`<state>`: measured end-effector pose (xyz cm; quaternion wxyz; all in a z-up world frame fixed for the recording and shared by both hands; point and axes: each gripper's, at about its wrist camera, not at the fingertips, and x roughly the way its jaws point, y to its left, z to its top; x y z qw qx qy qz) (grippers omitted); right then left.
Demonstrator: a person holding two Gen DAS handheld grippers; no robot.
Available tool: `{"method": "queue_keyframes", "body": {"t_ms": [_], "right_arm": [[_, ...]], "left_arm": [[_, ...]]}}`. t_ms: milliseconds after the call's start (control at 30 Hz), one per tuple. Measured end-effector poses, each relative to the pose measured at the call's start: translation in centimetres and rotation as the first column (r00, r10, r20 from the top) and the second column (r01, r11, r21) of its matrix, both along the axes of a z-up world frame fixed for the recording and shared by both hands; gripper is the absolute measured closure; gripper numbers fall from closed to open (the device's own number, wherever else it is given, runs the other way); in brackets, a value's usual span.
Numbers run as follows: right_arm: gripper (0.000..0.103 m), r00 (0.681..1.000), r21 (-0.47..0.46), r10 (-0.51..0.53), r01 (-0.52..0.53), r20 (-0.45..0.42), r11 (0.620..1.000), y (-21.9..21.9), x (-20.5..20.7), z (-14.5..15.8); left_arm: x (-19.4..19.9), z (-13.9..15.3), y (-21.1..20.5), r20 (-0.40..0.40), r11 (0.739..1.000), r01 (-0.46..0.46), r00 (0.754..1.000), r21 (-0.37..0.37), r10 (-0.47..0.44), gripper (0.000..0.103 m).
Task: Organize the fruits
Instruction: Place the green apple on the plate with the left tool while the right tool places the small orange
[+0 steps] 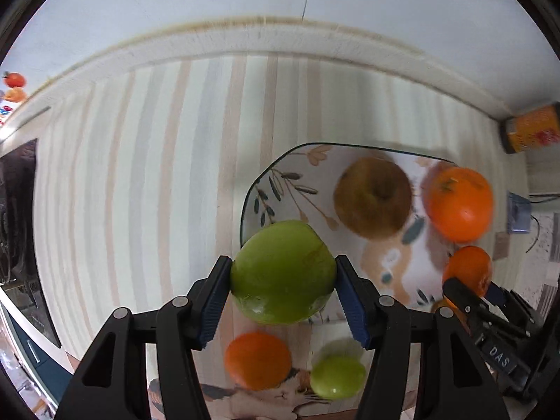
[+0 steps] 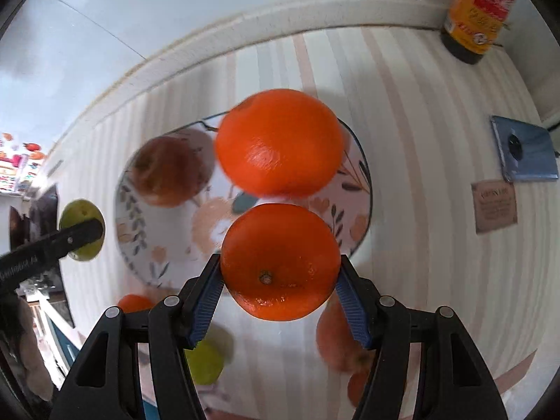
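My left gripper [image 1: 283, 276] is shut on a green apple [image 1: 282, 271], held above the striped table just left of the floral plate [image 1: 280, 182]. On the plate lie a brownish apple [image 1: 372, 196] and an orange [image 1: 458, 203]. My right gripper [image 2: 280, 269] is shut on another orange [image 2: 280, 260], held over the plate's [image 2: 140, 245] near edge; it shows at the right of the left wrist view [image 1: 469, 269]. The plate's orange [image 2: 278, 141] and brownish apple [image 2: 166, 171] lie beyond it. The green apple [image 2: 82, 229] shows at the left.
Loose fruit lies on the table below the grippers: an orange [image 1: 257, 358], a small green apple [image 1: 337, 374], and more orange fruit [image 2: 337, 339]. A yellow jar [image 2: 479, 10] stands at the back right corner. A blue phone [image 2: 525, 150] and a brown card [image 2: 494, 204] lie at the right.
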<state>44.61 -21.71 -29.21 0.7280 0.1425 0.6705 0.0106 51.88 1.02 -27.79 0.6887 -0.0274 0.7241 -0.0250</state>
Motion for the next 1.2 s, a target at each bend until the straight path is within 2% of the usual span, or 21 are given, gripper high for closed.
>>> {"method": "queue_keyframes", "body": {"t_ms": [167, 500, 567, 600, 633, 667, 733, 967, 1200], "right_arm": [[0.037, 0.998, 0.006, 0.004, -0.004, -0.062, 1.0, 0.4, 1.1, -2.0], [0.036, 0.995, -0.002, 0.021, -0.021, -0.102, 1.0, 0.6, 3.0, -2.4], [0.029, 0.993, 0.007, 0.017, -0.016, -0.115, 1.0, 0.6, 3.5, -2.6], [0.017, 0.993, 0.024, 0.012, -0.009, -0.12, 1.0, 0.5, 3.7, -2.4], [0.009, 0.993, 0.034, 0.008, -0.004, -0.119, 0.999, 0.3, 3.3, -2.6], [0.009, 0.993, 0.044, 0.005, 0.0, -0.116, 0.999, 0.1, 3.3, -2.3], [0.009, 0.994, 0.047, 0.014, -0.009, -0.11, 0.999, -0.1, 3.5, -1.2], [0.009, 0.995, -0.053, 0.08, -0.083, -0.065, 0.995, 1.0, 3.1, 2.0], [0.009, 0.995, -0.08, 0.1, -0.099, 0.002, 0.992, 1.2, 0.0, 4.7]], "left_arm": [[0.8, -2.8, -0.6, -0.078, 1.0, 0.002, 0.997, 0.004, -0.001, 0.046], [0.0, -4.4, -1.3, -0.11, 0.999, 0.022, 0.994, 0.039, -0.017, 0.046], [-0.7, -4.2, -1.2, -0.119, 0.999, 0.013, 0.993, 0.036, -0.009, 0.046], [-0.9, -4.1, -1.1, -0.121, 0.999, 0.002, 0.993, 0.032, 0.002, 0.046], [-1.2, -3.8, -1.0, -0.116, 1.0, -0.009, 0.993, 0.021, 0.012, 0.045], [-1.4, -3.4, -1.0, -0.107, 1.0, -0.01, 0.994, 0.011, 0.011, 0.042], [-2.2, -2.3, -0.9, -0.084, 1.0, -0.001, 0.996, 0.01, 0.002, 0.021], [-5.0, 2.2, -0.4, 0.02, 1.0, -0.01, 1.0, 0.021, 0.009, 0.019], [-7.2, 6.6, 0.6, 0.119, 1.0, -0.02, 0.993, 0.006, 0.019, 0.019]]}}
